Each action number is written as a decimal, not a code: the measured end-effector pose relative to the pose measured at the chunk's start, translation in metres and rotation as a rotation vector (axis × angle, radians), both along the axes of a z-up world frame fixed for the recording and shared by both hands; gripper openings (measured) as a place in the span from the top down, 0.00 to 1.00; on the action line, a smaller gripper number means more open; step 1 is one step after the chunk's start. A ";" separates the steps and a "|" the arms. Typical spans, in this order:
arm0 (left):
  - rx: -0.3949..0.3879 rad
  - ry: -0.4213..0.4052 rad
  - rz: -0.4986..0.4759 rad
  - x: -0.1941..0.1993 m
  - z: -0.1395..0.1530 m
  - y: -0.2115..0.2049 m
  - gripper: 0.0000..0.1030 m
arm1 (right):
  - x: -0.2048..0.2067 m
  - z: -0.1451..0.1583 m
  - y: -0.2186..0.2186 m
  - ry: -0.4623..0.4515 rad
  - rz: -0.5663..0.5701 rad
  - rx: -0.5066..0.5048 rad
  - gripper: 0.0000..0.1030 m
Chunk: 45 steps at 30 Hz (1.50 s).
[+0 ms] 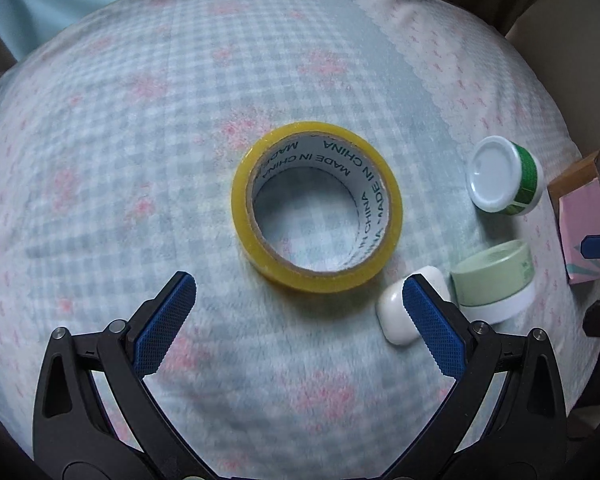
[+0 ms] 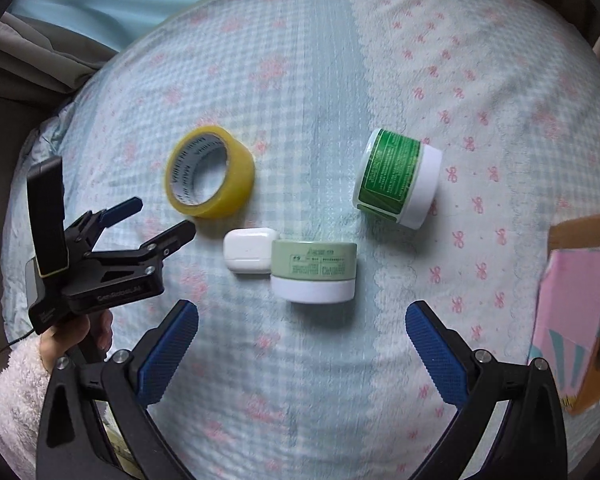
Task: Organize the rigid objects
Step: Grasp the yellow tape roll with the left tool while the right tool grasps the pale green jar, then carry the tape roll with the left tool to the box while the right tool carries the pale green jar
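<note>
two open grippers hovered over a bedspread of small things

we held our left gripper [image 1: 300,308] with its fingers wide apart and nothing between them, and the yellow tape roll [image 1: 317,207] lay just beyond the tips at twelve o'clock, apart from both pads. the roll rested on one flat face on the checked bedspread [image 1: 140,120], its hole facing up toward the camera, so its axis ran roughly vertical and its round rim offered no long side to favour. we judged the left gripper the nearer one to it; in the right wrist view the roll sat off at ten o'clock, close to that same left gripper [image 2: 156,216].

our right gripper [image 2: 302,320] also stood spread and empty. at twelve o'clock, just past its tips, stood the pale green jar [image 2: 314,270], upright, with the white earbud case [image 2: 250,250] touching its side at nine o'clock. the green-labelled jar [image 2: 398,178] lay tipped on its side at one o'clock, lid toward three. a pink-lined cardboard box [image 2: 572,308] waited at three o'clock, likely the place for them all.
</note>
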State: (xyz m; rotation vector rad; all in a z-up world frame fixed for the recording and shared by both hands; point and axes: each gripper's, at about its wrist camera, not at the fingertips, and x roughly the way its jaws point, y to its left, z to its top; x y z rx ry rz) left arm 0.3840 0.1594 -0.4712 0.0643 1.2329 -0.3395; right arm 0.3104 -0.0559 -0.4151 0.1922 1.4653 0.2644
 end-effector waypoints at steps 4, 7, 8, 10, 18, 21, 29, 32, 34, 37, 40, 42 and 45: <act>-0.040 -0.033 0.003 0.008 -0.022 -0.007 0.00 | 0.008 -0.023 0.011 0.010 0.066 -0.041 0.00; -0.026 -0.082 -0.005 0.012 -0.030 -0.015 0.00 | 0.012 -0.036 0.017 0.010 0.102 -0.072 0.00; -0.011 -0.103 -0.014 0.014 -0.030 -0.019 0.00 | 0.014 -0.040 0.018 0.014 0.105 -0.074 0.00; 0.012 -0.133 -0.028 0.016 -0.031 -0.025 0.00 | 0.018 -0.050 0.017 0.026 0.100 -0.070 0.00; 0.087 -0.211 -0.072 0.023 -0.035 -0.043 0.05 | 0.032 -0.066 0.008 0.088 0.028 0.004 0.19; 0.075 -0.222 -0.074 0.021 -0.034 -0.039 0.06 | 0.032 -0.071 0.006 0.111 0.011 0.033 0.35; 0.051 -0.217 -0.074 0.016 -0.029 -0.034 0.07 | 0.026 -0.072 0.009 0.097 0.015 0.019 0.36; 0.046 -0.217 -0.072 0.013 -0.025 -0.032 0.07 | 0.024 -0.070 0.010 0.092 0.015 0.009 0.36; 0.045 -0.219 -0.074 0.011 -0.020 -0.031 0.07 | 0.024 -0.068 0.014 0.088 0.012 0.004 0.36; 0.048 -0.230 -0.079 0.007 -0.007 -0.029 0.07 | 0.022 -0.061 0.015 0.081 0.008 0.006 0.36; 0.044 -0.243 -0.078 0.003 0.011 -0.027 0.07 | 0.020 -0.051 0.018 0.070 0.010 0.007 0.36; 0.047 -0.257 -0.076 -0.001 0.027 -0.025 0.07 | 0.017 -0.040 0.020 0.057 0.011 0.012 0.36; 0.047 -0.274 -0.065 -0.008 0.052 -0.022 0.07 | 0.012 -0.021 0.021 0.038 0.016 0.019 0.36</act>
